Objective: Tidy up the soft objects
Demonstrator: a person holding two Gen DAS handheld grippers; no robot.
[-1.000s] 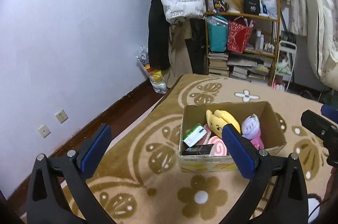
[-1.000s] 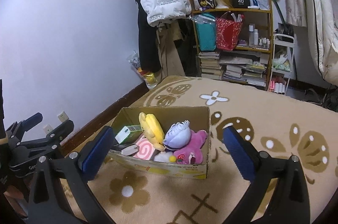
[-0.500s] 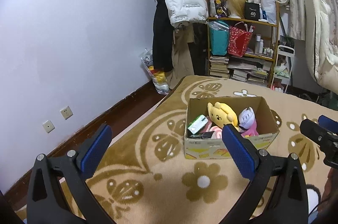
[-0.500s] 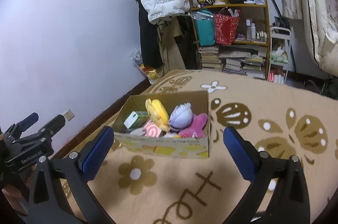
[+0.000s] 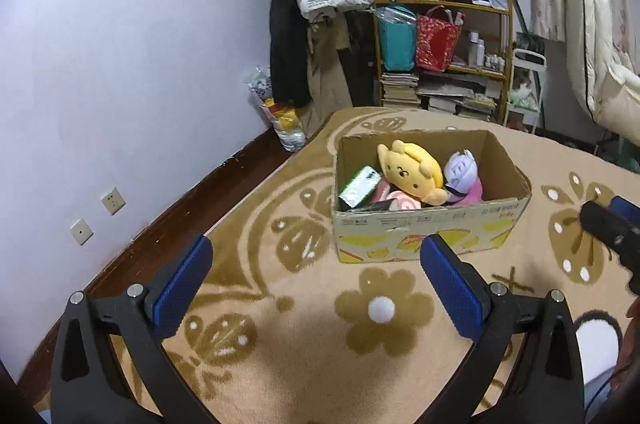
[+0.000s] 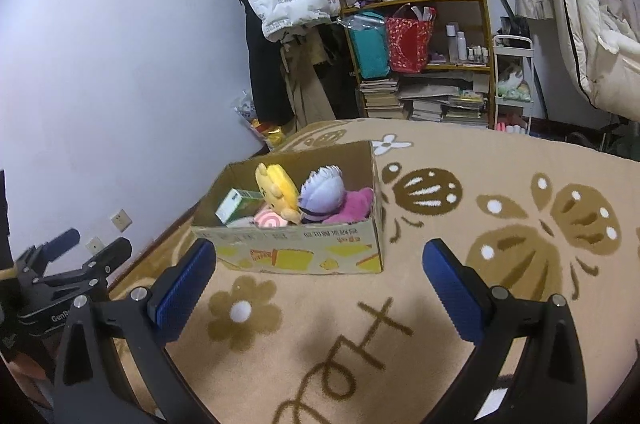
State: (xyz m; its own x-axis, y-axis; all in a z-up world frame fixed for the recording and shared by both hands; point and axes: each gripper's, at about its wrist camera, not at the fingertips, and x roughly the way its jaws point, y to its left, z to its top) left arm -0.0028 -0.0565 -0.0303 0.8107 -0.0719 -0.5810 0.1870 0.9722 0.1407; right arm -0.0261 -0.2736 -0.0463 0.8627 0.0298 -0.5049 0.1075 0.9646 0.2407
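Left tongs (image 5: pixel 316 276): I see them spread apart, empty, above the carpet (image 5: pixel 280 324).
Right tongs (image 6: pixel 320 274): spread apart, empty, short of the box.
Cardboard box (image 6: pixel 296 248): open, on the carpet just beyond my tongs.
Contents: yellow plush (image 5: pixel 412 170), purple-white plush (image 6: pixel 322 194), pink plush (image 6: pixel 354 204), green carton (image 5: pixel 359 188), swirl-patterned item (image 6: pixel 270 221).
Far wall: cluttered shelf (image 6: pixel 428 60).

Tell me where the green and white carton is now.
In both views, the green and white carton lies at the left end of the cardboard box, beside the yellow plush toy.
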